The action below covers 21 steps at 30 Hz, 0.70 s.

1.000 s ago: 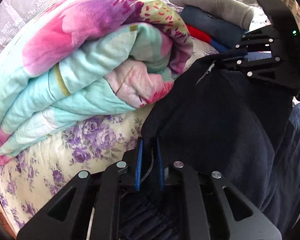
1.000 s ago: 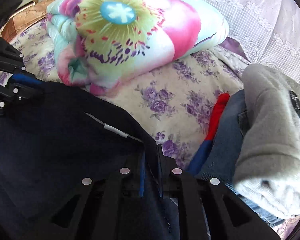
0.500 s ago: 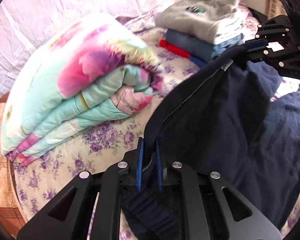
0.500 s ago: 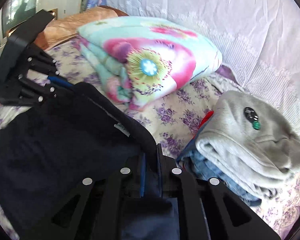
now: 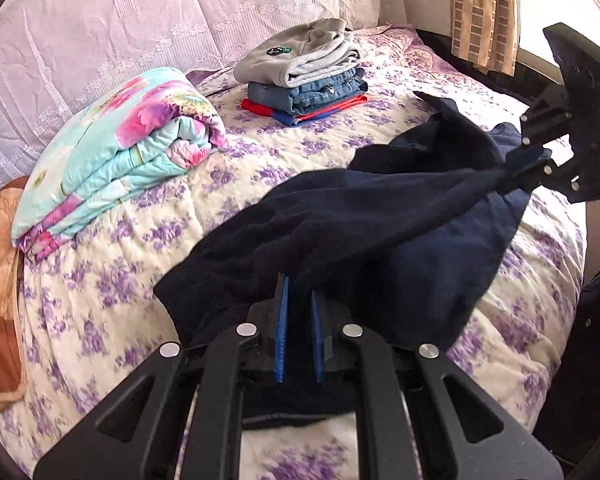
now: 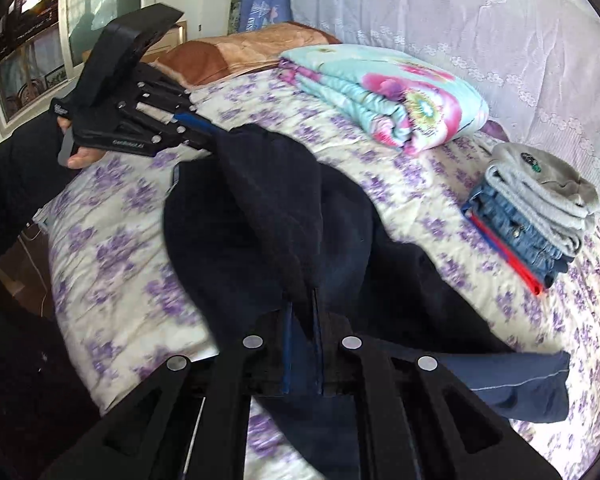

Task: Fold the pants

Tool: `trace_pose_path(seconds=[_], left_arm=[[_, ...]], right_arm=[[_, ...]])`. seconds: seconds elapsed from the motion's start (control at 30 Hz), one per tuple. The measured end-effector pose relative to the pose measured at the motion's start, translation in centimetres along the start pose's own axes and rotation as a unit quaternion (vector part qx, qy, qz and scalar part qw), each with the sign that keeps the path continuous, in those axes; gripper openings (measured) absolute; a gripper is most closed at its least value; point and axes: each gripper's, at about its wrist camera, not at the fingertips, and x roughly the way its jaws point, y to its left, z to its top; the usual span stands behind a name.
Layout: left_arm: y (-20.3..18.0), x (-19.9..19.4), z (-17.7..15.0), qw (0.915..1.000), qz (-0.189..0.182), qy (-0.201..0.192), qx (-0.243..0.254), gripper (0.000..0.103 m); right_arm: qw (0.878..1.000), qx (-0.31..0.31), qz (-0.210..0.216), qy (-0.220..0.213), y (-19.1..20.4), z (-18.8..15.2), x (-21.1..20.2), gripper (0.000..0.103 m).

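Note:
Dark navy pants (image 5: 380,216) hang stretched between my two grippers above the bed; they also show in the right wrist view (image 6: 292,220). My left gripper (image 5: 300,292) is shut on one end of the pants. My right gripper (image 6: 302,304) is shut on the other end. In the left wrist view the right gripper (image 5: 520,176) sits at the right, clamping bunched cloth. In the right wrist view the left gripper (image 6: 204,132) sits at the upper left, held by a hand. A trouser leg end (image 6: 520,384) trails on the bed.
A bed with a purple-flowered cover (image 5: 100,280) lies below. A folded floral quilt (image 5: 112,152) sits at the back left. A stack of folded clothes (image 5: 304,76), grey on top of blue jeans, sits at the back. A lace-covered wall (image 5: 140,20) stands behind.
Both grippers have pulled back and up from the quilt and the clothes stack, and moved apart. The pants have gone from bunched close to the cameras to stretched between the grippers.

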Motion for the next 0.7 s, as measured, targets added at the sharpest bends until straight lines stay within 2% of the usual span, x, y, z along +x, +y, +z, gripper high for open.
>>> trace_pose_path(seconds=[0.1,0.23,0.3,0.37,0.4,0.43,0.5,0.57,0.63,0.7], left_arm=[[-1.2,-0.4,-2.5,0.9997,-0.013,0.016,-0.010,0.010],[-1.7,1.8,-4.8,0.9981,-0.003,0.055,-0.027,0.010],[-1.8,1.5,-5.1,0.9980,-0.002,0.056,-0.029,0.010],[-2.0,0.4,-5.2,0.9985,-0.001,0.048,-0.026,0.011],[-1.9,-0.2,-5.2,0.9987,-0.005,0.044,-0.026,0.011],[-1.9,-0.7,-5.3,0.9988,-0.008,0.041,-0.026,0.011],[-1.8,-1.8,-5.5,0.9988,-0.014,0.036,-0.030,0.011],[-1.4,-2.8,-5.2,0.9987,-0.018,0.026,-0.040,0.011],[-1.0,-3.5,-4.3,0.9976,-0.031,0.012,-0.061,0.011],[-0.8,-3.8,-3.0,0.9955,-0.032,-0.002,-0.089,0.015]], right_arm=[[1.000,0.003,0.010,0.017,2.5,-1.7,1.6,0.003],[0.997,0.051,0.022,0.044,2.5,-2.9,4.1,0.003],[0.995,0.083,0.025,0.050,1.8,-2.4,3.8,0.004],[0.994,0.103,0.022,0.028,0.9,-1.8,2.9,0.019],[0.994,0.112,0.014,0.010,0.6,-1.5,2.3,0.040],[0.993,0.120,0.013,-0.004,0.4,-1.4,2.1,0.047],[0.990,0.139,0.016,-0.014,-0.3,-0.9,2.2,0.045],[0.988,0.154,-0.003,-0.004,-0.8,-0.5,3.6,0.042],[0.985,0.165,0.006,0.039,-1.0,-0.7,6.2,0.019],[0.980,0.175,0.029,0.089,0.0,-1.7,8.7,0.007]])
